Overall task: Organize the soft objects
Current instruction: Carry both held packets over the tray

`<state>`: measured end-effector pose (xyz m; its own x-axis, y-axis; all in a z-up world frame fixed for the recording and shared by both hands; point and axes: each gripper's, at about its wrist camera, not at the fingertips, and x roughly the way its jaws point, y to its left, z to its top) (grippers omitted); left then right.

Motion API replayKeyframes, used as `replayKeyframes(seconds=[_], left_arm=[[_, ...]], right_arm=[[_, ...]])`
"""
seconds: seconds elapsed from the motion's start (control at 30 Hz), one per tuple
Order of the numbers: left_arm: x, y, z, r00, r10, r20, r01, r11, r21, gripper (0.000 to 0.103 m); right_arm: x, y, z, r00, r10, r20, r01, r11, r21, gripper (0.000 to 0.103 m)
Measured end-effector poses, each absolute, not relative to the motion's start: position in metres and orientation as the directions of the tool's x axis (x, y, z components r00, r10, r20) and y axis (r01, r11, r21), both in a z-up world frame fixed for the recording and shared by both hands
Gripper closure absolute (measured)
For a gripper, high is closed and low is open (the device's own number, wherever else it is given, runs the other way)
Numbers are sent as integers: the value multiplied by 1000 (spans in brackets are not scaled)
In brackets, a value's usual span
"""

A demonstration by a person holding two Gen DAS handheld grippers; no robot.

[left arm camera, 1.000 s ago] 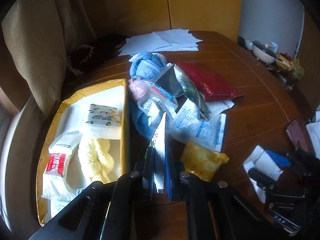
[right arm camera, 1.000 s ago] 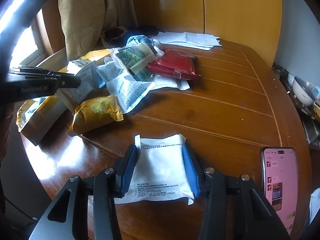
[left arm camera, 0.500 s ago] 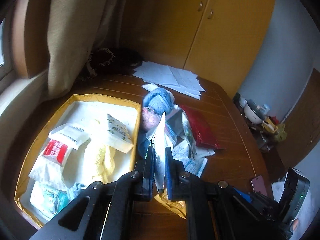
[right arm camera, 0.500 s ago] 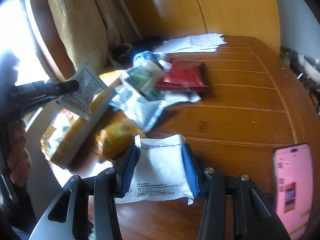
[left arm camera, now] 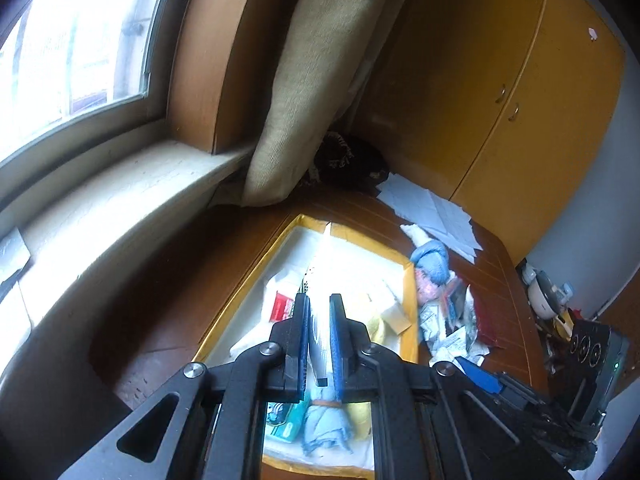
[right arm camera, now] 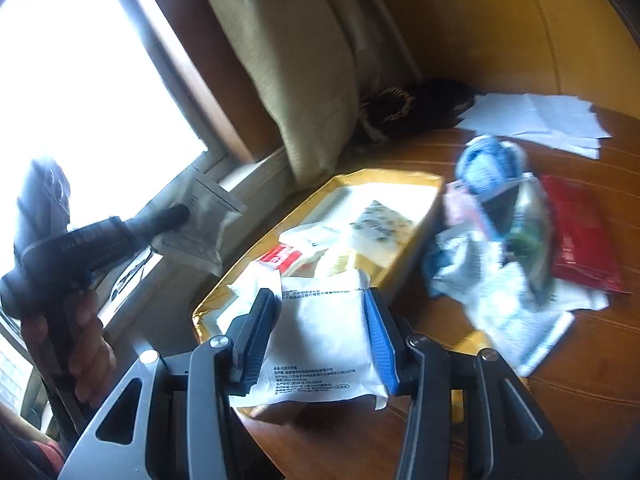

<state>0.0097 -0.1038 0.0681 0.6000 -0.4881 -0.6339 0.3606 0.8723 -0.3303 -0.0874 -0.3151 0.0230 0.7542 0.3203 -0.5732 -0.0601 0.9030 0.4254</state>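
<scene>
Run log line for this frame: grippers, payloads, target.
left gripper: shut on thin sachet | right gripper: shut on white pouch | both over yellow tray | pile on table unsorted

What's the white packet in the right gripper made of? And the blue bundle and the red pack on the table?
White packet: looks like soft matte plastic film, puffy, with printed text and crimped edges.
Blue bundle: seems to be fuzzy cloth, maybe towelling; its surface looks woolly and dull, though blurred.
Red pack: likely glossy foil or plastic, since it shines and wrinkles.
</scene>
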Motion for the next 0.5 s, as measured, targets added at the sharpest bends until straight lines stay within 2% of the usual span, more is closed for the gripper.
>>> replayKeyframes(seconds=[0.2, 0.3, 0.5], left_arm=[[13, -90, 34, 493, -574, -654, 376, 818, -434, 95], [18, -86, 20, 436, -619, -653, 365, 785, -501, 95], [29, -89, 5, 393, -626, -674, 349, 779, -520, 95]], right_arm=[[-58, -278, 8, 712, 314, -628, -70, 922, 382, 58], [-48, -268, 5, 710, 265, -652, -57, 945, 323, 58], [-38, -258, -11, 698, 208, -685, -30, 965, 262, 57]])
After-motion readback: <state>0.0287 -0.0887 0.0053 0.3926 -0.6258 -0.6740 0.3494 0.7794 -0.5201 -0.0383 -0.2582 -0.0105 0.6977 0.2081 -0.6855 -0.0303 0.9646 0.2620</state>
